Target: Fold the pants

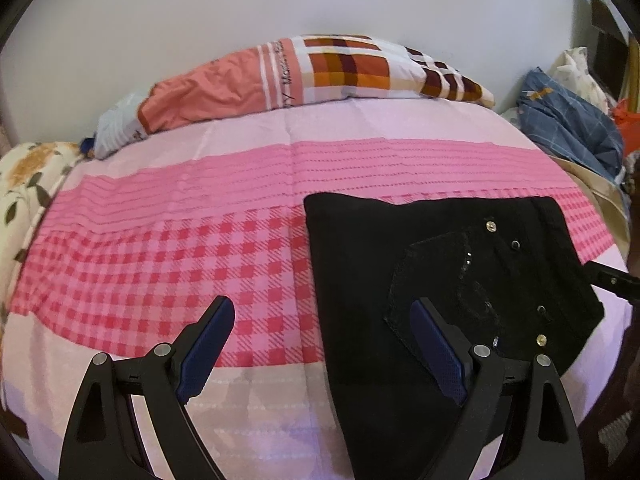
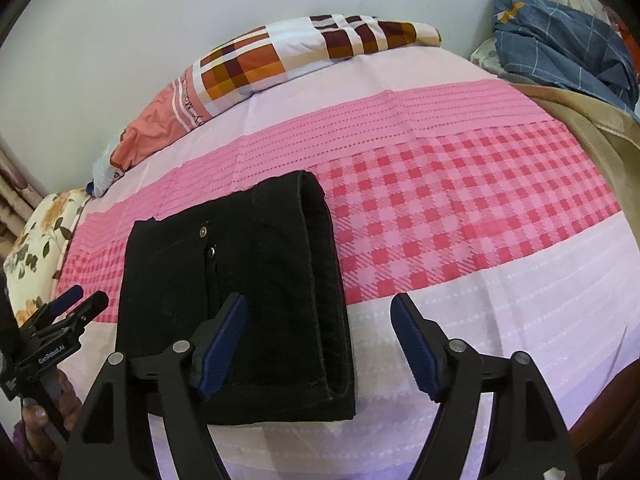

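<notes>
Black pants (image 2: 240,280) lie folded on the pink checked bed (image 2: 460,220), while the left claw (image 1: 320,356) and right claw (image 2: 320,344) hover wide, gripping nothing.

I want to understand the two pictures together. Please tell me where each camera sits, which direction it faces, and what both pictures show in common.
Left wrist: sits on the left gripper, looking forward across the bed at the black pants; its own two open fingers show, and the right gripper's tip at the right edge.
Right wrist: sits on the right gripper, looking at the folded pants from their other side; its open fingers show, and the hand holding the left gripper at the lower left.
Shared: pants, pink checked bedsheet, patterned pillow, blue cloth.
</notes>
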A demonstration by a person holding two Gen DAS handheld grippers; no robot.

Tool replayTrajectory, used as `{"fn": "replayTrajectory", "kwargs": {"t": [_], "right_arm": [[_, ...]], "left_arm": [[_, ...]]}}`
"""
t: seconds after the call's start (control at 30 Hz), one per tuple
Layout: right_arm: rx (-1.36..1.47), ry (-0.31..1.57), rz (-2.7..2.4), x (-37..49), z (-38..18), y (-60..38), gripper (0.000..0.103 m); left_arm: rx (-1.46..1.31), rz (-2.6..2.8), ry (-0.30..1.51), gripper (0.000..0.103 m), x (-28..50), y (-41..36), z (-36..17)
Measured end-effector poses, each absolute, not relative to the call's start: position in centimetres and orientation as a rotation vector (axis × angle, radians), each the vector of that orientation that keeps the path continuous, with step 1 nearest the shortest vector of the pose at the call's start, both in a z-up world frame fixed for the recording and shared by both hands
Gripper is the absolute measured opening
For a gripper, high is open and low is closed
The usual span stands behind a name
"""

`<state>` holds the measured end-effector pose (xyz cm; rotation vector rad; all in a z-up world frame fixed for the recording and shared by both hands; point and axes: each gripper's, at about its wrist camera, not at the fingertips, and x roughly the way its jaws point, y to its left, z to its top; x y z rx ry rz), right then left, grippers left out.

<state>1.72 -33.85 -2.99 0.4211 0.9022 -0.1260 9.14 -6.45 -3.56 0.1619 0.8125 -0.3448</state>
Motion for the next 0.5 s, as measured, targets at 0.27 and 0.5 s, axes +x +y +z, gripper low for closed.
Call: {"fn": "replayTrajectory", "kwargs": {"t": [0.27, 0.5], "right_arm": [[0.445, 0.953, -0.07, 3.0, -3.8, -34.8, 0.071], [0.505, 1.018, 0.045, 5.5, -5.6, -36.3, 0.071]], "left_arm": [[0.04, -0.519, 0.924, 0.089, 11.2, -5.2, -4.5], [-0.17, -0.711, 1.124, 0.089, 14.7, -4.9, -7.7]]}}
